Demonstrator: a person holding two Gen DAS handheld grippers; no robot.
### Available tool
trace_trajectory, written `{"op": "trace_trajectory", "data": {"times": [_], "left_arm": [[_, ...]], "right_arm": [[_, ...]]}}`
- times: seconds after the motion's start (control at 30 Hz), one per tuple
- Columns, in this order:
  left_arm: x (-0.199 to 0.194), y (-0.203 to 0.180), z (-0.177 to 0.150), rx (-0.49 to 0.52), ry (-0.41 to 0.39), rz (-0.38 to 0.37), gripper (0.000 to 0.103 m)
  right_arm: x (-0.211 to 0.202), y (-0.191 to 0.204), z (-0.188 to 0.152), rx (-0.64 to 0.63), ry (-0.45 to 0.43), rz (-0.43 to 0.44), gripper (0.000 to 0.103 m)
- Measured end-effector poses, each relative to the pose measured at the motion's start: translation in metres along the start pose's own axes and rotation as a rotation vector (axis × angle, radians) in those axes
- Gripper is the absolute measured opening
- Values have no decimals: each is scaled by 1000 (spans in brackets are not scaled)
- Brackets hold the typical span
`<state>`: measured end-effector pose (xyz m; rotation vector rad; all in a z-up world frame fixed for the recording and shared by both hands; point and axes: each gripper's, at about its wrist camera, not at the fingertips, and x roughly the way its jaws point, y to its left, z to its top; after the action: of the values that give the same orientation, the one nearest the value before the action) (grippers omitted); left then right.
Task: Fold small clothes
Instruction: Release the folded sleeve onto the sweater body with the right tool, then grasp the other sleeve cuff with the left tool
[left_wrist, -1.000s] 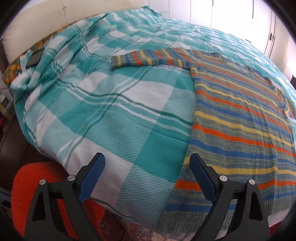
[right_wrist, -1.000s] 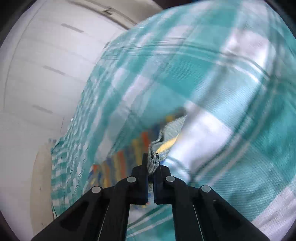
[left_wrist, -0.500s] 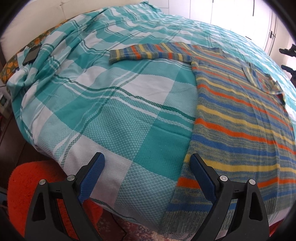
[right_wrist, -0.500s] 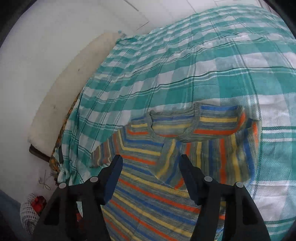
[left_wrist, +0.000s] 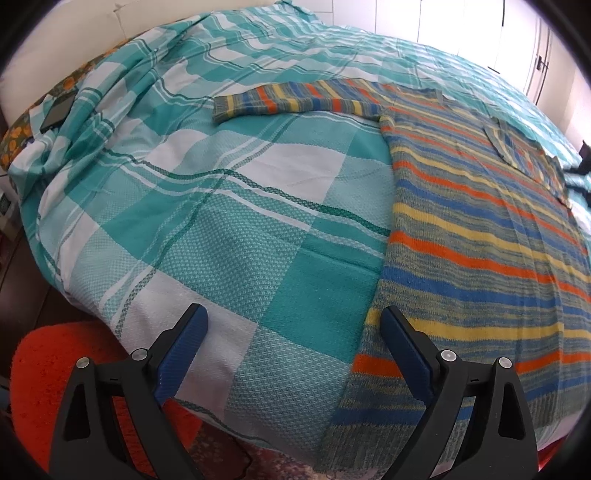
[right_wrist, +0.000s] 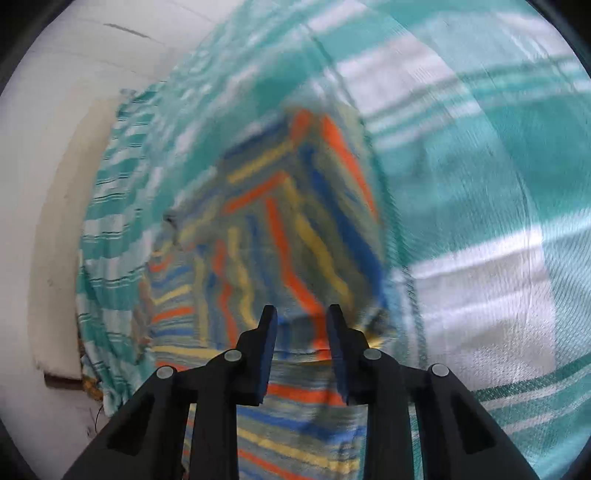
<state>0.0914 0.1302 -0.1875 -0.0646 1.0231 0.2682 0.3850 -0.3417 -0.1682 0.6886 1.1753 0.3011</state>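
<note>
The striped knit sweater (left_wrist: 480, 229) lies flat on the bed (left_wrist: 229, 229) toward its near edge, one sleeve (left_wrist: 295, 98) stretched out sideways. Soft, limp knit, best pinched at hem or cuff. The left hand-held gripper (left_wrist: 293, 332) hovers open over the near edge; the right hand-held gripper (right_wrist: 303, 321), open and empty, hangs over the sweater. Bare bedspread on the left leaves folding room.

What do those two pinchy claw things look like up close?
Both match: the left gripper and right gripper have matte black plastic arms with triangular cut-outs, round silver screws, and flat fingers faced with ribbed blue pads. No cables or markings show.
</note>
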Motion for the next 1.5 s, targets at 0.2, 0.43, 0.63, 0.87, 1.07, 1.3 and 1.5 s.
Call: {"op": "trace_trajectory", "data": {"times": [0.2,0.43,0.63,0.87,1.07,1.3,1.5], "left_arm": [[1,1,2,-15,5,-6,96],[3,0,-1,2,4,1,97],[6,-2,2,-1,18,12,98],[8,-3,2,-12,25,8,99],[8,-4,1,-6,30,5,100],[3,-7,-8,30,23,0,100],[2,-1,-11,24,44,-31,100]], "right_arm": [[33,-27,-11,62,146,-123,20],[-2,-1,32,-40,-24,-100,11],[41,-13,59,3,13,-329,5],[6,24,27,-93,-77,-216,14],[10,10,-42,-186,62,-333,34],[-35,69,-139,-471,53,-293,34],[-53,35,-261,-498,132,-330,35]]}}
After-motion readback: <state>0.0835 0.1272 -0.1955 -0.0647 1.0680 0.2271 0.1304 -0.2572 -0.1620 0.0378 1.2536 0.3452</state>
